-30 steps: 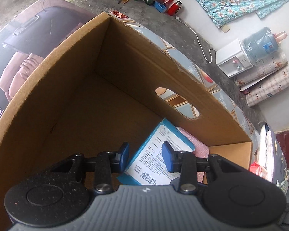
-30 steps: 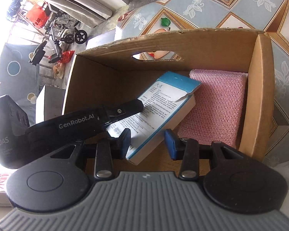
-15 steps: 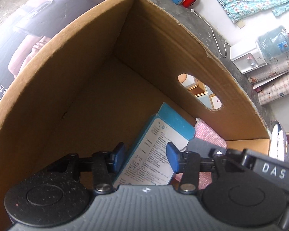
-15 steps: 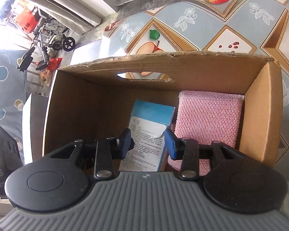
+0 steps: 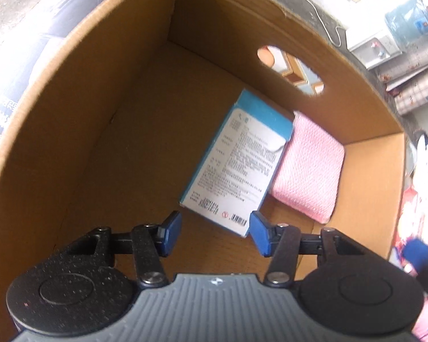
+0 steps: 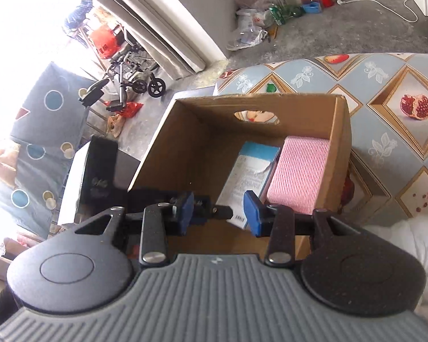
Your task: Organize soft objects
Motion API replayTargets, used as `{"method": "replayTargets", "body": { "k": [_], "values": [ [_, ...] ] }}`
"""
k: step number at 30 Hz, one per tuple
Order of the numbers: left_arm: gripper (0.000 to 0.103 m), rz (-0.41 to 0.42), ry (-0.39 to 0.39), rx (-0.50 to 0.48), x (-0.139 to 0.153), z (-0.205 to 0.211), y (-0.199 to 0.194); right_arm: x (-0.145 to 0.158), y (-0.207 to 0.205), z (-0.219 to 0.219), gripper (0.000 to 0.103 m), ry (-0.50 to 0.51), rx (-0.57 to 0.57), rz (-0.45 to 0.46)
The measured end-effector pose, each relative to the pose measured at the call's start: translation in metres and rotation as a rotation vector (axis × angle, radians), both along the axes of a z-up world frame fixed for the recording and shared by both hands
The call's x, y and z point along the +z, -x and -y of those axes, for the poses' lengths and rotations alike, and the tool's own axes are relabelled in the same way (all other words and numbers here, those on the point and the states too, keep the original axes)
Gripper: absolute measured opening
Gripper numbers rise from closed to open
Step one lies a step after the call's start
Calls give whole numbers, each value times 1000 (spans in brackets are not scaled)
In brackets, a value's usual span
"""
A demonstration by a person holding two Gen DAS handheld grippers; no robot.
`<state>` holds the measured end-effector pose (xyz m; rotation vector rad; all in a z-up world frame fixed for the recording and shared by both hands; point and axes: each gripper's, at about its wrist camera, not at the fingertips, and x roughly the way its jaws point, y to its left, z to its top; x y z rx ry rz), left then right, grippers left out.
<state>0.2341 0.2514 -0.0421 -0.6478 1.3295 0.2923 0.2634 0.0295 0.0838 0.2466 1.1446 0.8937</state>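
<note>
A blue and white packet [image 5: 239, 165] lies flat on the floor of an open cardboard box [image 5: 71, 131], beside a folded pink cloth [image 5: 308, 171]. My left gripper [image 5: 215, 236] is inside the box, pointing steeply down. Its jaws are opening with nothing between them, and the packet's near end sits just beyond the pads. My right gripper [image 6: 218, 212] hovers open above the box's near edge and holds nothing. From there I see the packet [image 6: 254, 171], the pink cloth [image 6: 299, 176], the box [image 6: 339, 142] and the left gripper's dark fingers below.
The box stands on a table with a fruit-patterned cloth [image 6: 385, 85]. A black carton [image 6: 100, 171] sits against the box's left side. Something white and soft [image 6: 413, 242] lies at the right. The box floor left of the packet is bare.
The packet, earlier tilted between the left pads, now lies flat beside the pink cloth. The left jaws widened and drew back from it. The right gripper rose and pulled back out of the box.
</note>
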Motion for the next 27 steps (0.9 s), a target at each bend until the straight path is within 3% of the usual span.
{"method": "replayTargets", "body": {
  "k": [4,9,18,25,27],
  "values": [
    [47,-41,-24,-41,-14,13,-6,3,46,53,39,-54,-18,2],
    [48,-19,-34,-62,-22,23,-17,-12,92,110,41,-77,-85,-14],
    [47,44,38,34,-25,16,-17,-48,140,161,41,-53,-203,-45],
    [59,93,76,105,-21,13,-7,-60,155,167,42,-38,-222,-54],
    [70,116,76,105,-13,14,-4,-59,156,166,45,-31,-224,-44]
  ]
}}
